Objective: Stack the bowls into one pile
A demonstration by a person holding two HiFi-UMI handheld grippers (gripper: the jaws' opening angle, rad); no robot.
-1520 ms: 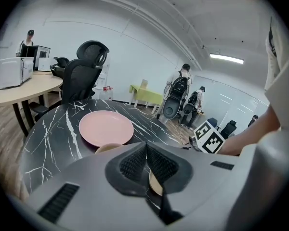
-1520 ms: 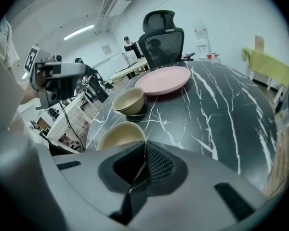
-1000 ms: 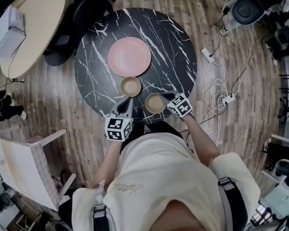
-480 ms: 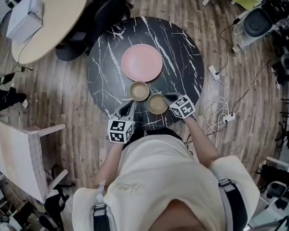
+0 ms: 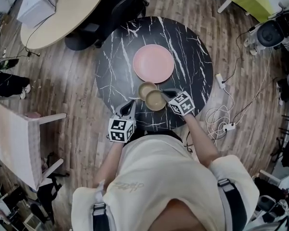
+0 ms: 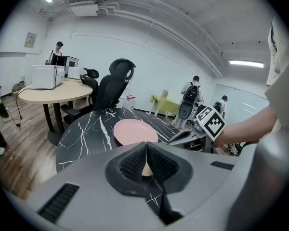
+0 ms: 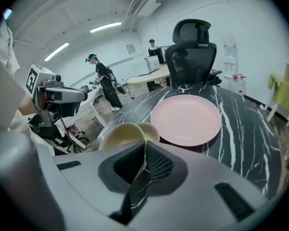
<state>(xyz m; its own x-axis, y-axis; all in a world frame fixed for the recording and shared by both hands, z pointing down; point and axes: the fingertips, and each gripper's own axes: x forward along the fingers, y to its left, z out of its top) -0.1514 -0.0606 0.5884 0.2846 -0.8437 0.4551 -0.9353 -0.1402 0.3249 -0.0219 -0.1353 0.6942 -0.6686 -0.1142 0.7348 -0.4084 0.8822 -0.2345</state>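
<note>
Head view and both gripper views: the stacking of two bowls, in progress. On the round black marble table [image 5: 116, 76] a pink plate [image 5: 153, 63] lies at the centre, and two tan bowls lie just nearer the person.

The right gripper [image 5: 164, 95] has its jaws clamped on the near rim of the held bowl [image 7: 118, 134]. In the right gripper view the thin wall of that bowl runs down between the ribbed pads. The second bowl [image 7: 150, 128] sits directly behind it, just beside the plate. In the head view the held bowl's outline overlaps that of the second one, which suggests it is raised and partly over it.

The left gripper [image 5: 129, 106] hangs at the table's near edge, apart from both bowls. Its jaws are pressed together with nothing between them.

Progress, as judged from these views: one bowl is gripped and brought up to its partner, but the two are not yet nested. What remains is to centre the held bowl over the second one, lower it in and let go.

Writing: none can be read. The gripper cubes carry only black-and-white square markers, a faint script on the person's shirt [image 5: 126, 187] is illegible, and a wall notice in the right gripper view is too small to make out.
</note>
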